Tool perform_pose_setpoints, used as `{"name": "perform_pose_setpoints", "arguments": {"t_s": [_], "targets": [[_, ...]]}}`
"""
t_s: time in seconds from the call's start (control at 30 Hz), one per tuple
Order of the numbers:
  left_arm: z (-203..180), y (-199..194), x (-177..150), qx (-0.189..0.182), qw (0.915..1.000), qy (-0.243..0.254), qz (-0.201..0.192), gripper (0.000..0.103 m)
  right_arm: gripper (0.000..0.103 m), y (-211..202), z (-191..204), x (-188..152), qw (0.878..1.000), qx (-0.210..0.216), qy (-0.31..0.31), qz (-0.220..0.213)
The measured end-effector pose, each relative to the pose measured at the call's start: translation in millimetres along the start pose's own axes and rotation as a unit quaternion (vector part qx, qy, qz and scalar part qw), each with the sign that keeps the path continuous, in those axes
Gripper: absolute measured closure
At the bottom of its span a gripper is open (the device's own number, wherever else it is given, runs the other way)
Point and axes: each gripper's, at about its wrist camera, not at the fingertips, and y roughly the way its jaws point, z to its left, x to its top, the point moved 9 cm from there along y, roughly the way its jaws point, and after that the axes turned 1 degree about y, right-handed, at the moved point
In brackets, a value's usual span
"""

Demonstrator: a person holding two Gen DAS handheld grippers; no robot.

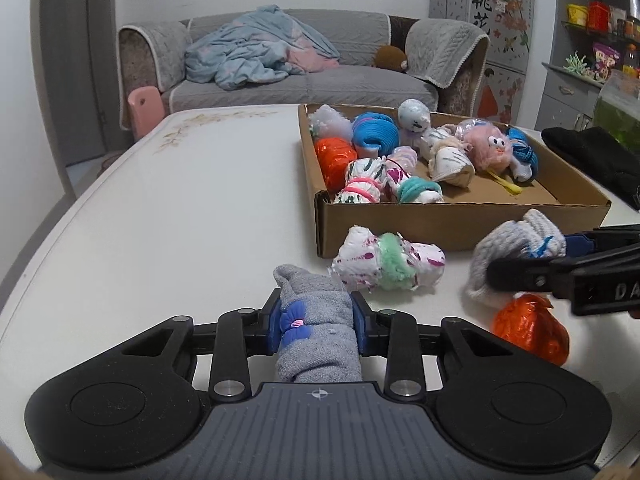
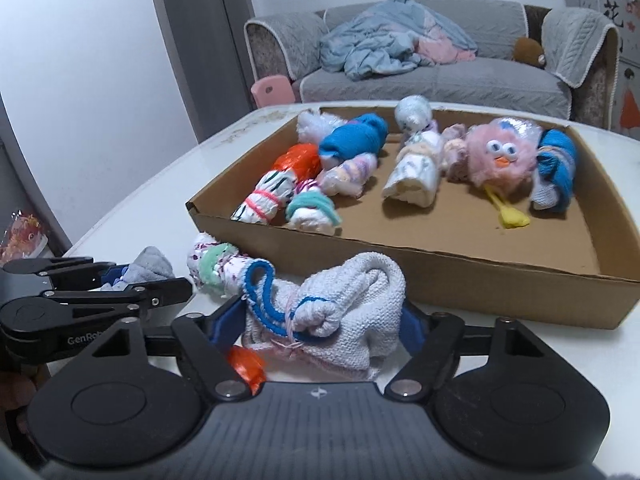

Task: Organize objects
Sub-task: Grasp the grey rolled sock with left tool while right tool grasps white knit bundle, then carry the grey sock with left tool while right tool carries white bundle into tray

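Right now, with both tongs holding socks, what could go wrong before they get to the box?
The white sock bundle bulges loosely between the right tongs, so it might slip or unroll when lifted. The orange ball sits just under it and could get knocked away. The cardboard box has a raised wall, so the grey sock in the left tongs could catch on it.

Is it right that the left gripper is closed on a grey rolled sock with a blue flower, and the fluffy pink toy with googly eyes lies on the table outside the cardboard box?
Not quite. The left gripper does clamp the grey rolled sock with a blue flower, but the fluffy pink toy with googly eyes lies inside the cardboard box, as the right wrist view shows.
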Motion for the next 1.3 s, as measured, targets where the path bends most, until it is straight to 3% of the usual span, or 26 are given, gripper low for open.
{"name": "perform_pose_setpoints", "arguments": {"t_s": [0.4,0.6,0.77,0.93,1.07,1.3], "targets": [[1,-34,-4,0.005,1.0000,0.005,-0.001,0.064,0.035,-62,-57,-2,0.999,-0.005,-0.008,-0.042],[-18,-54,40,-0.004,0.9984,0.046,-0.031,0.064,0.035,-104,-104,29,0.996,-0.032,-0.021,-0.086],[-48,-54,90,-0.026,0.9934,0.096,-0.057,0.064,0.035,-119,-120,66,0.991,-0.038,-0.058,-0.115],[-81,-42,137,-0.051,0.9858,0.143,-0.072,0.064,0.035,-116,-112,102,0.984,-0.026,-0.120,-0.130],[-109,-16,158,-0.092,0.9814,0.161,-0.049,0.064,0.035,-96,-104,126,0.981,-0.007,-0.153,-0.123],[-146,49,144,-0.135,0.9741,0.181,0.010,0.064,0.035,-34,-89,132,0.980,0.032,-0.185,-0.068]]}}
